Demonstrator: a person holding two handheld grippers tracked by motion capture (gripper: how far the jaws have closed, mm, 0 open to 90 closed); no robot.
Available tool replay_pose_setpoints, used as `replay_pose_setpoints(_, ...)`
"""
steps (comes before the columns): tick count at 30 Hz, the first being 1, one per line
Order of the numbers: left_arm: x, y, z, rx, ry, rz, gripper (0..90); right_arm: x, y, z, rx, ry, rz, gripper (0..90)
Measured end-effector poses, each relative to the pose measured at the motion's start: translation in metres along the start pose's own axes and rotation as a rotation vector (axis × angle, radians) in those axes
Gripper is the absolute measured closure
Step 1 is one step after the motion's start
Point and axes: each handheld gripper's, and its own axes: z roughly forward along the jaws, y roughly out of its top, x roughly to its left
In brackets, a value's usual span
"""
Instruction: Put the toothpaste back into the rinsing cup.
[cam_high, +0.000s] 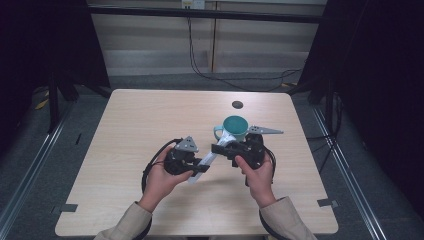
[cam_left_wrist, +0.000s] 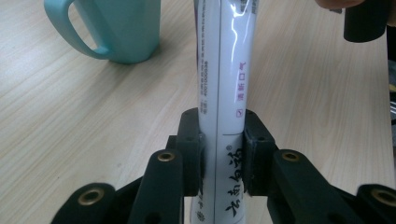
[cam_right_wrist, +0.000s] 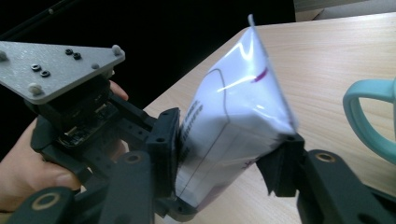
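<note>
Left gripper was clamped on the tube. Right gripper pinched the tube's flat end, pads touching it. The tube hung above the table, spanning both grippers, beside the cup. Risk, as judged: uneven pull could twist the tube free or knock the cup. Open room lay left and forward; edges were well apart.

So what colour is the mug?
Teal, a pale blue-green mug; clearest in the left gripper view.

In the high view the mug stands right of the table's centre; the tube slants just below it, between left tongs and right tongs.
</note>
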Motion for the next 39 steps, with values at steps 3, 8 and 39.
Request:
replay_pose_setpoints(3,0.000,0.001,0.002,-0.014,-0.010,0.001,72.7,0.000,0.001,-0.003,-0.004,0.003,-0.007,58.3)
replay_pose_setpoints(8,-0.003,0.005,0.007,-0.021,0.021,0.040,51.6,0.005,0.005,-0.004,-0.003,0.017,-0.065,72.5)
replay_pose_setpoints(39,0.016,-0.042,0.019,0.104,0.062,-0.028,15.3,0.009,0.055,-0.036,0.071,-0.114,-0.266,73.6)
